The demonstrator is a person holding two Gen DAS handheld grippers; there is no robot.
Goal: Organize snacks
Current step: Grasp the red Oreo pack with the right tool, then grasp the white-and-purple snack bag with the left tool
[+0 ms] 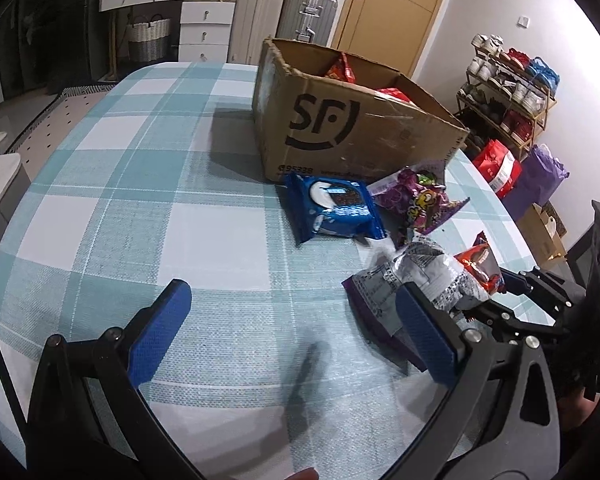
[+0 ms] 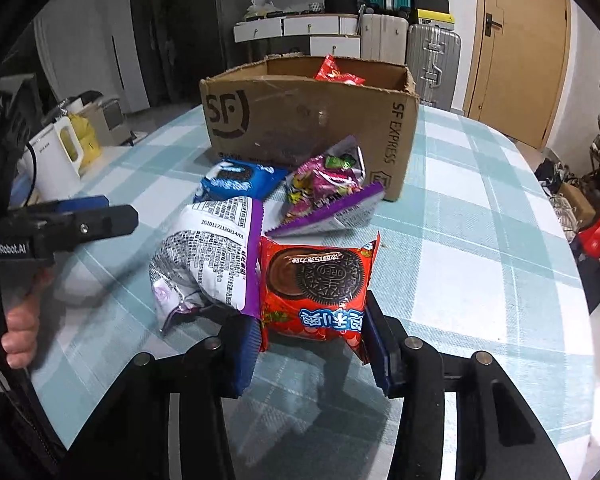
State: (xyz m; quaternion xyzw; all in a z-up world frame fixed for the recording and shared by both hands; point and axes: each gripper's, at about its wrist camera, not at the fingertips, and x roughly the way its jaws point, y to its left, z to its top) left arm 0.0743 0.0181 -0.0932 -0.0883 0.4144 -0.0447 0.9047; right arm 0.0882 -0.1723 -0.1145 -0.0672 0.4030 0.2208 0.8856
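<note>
My right gripper [image 2: 314,332] is shut on a red Oreo pack [image 2: 316,288], which also shows in the left wrist view [image 1: 480,268]. A white and purple snack bag [image 2: 208,256] lies to its left, against my left gripper's right finger [image 1: 424,332]. A blue Oreo pack [image 1: 334,210] and a purple candy bag [image 1: 416,200] lie in front of the open SF cardboard box [image 1: 352,128], which holds red snack packs [image 1: 342,68]. My left gripper [image 1: 292,320] is open and empty above the checked tablecloth [image 1: 140,184].
A white kettle [image 2: 58,156] stands off the table's left side. Suitcases [image 2: 408,48], white drawers and a door stand behind the box. A shoe rack [image 1: 508,88] and bags [image 1: 516,172] stand past the table's right edge.
</note>
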